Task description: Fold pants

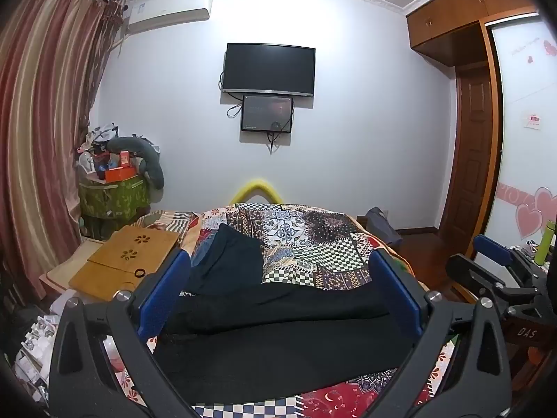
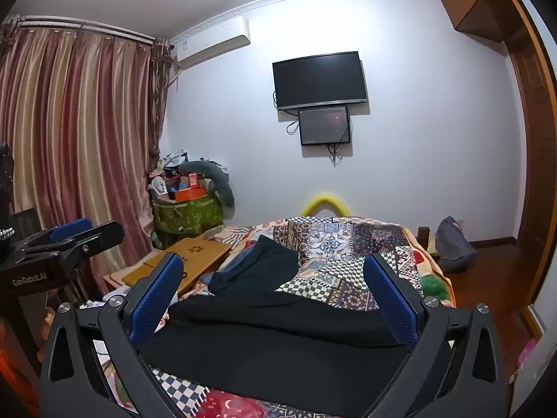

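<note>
1. The pants point(image 1: 278, 341), black, lie spread across the near part of the bed, on a patchwork quilt point(image 1: 313, 244); in the right wrist view the same pants point(image 2: 278, 341) fill the space in front of the camera
2. One part of the pants runs away from the cameras toward the far left of the quilt, where its cloth looks dark blue rather than black; whether that is a leg or a second garment cannot be told
3. The left gripper point(image 1: 280, 282) hangs above the pants with its jaws spread wide; its blue pads point(image 1: 163, 292) hold nothing, and the cloth shows between them
4. The right gripper point(image 2: 273, 287) is likewise above the pants, jaws wide apart, nothing pinched between its pads point(image 2: 156, 299)
5. Each gripper shows at the edge of the other's view: the right one point(image 1: 501, 264) at the right of the left wrist view, the left one point(image 2: 66, 240) at the left of the right wrist view
6. Left of the bed a wooden tray point(image 1: 128, 257) with flower cut-outs lies beside the quilt, and behind it stands a green basket point(image 1: 115, 195) piled with things
7. On the far wall hangs a dark TV point(image 1: 268, 69) with a smaller screen point(image 1: 267, 113) just under it, and an air conditioner point(image 1: 170, 10) sits near the ceiling by the striped curtain point(image 1: 41, 122)
</note>
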Demonstrator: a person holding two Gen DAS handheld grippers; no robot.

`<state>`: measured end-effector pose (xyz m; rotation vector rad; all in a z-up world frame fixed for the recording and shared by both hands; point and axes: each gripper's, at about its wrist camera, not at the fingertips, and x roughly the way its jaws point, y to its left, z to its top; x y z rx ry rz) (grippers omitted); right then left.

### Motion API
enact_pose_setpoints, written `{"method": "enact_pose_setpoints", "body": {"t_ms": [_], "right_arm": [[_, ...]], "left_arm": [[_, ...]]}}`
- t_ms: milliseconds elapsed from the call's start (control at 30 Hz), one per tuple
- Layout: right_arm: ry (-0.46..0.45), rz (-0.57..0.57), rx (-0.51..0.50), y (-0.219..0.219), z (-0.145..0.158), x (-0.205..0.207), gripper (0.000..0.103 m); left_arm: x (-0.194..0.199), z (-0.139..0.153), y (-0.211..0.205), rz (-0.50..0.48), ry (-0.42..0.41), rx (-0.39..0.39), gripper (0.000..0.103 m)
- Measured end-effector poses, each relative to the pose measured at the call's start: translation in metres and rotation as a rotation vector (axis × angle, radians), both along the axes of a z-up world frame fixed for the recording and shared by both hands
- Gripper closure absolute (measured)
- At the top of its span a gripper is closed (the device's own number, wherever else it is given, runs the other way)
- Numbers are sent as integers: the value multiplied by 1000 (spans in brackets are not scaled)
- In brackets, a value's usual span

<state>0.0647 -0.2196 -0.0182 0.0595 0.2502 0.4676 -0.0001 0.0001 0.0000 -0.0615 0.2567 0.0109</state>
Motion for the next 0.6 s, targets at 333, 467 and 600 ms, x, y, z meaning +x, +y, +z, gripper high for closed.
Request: {"method": "enact_pose_setpoints", "body": {"t_ms": [333, 467, 600], "right_arm": [[-1, 1, 3, -3, 1, -2, 0], [-1, -2, 1, -5, 3, 1, 0], [0, -4, -3, -7, 5, 0, 0]], "left_arm": [[-1, -1, -4, 5, 18, -11, 0], [6, -6, 2, 9, 12, -6, 0], [6, -5, 2, 10, 5, -10, 0]]}}
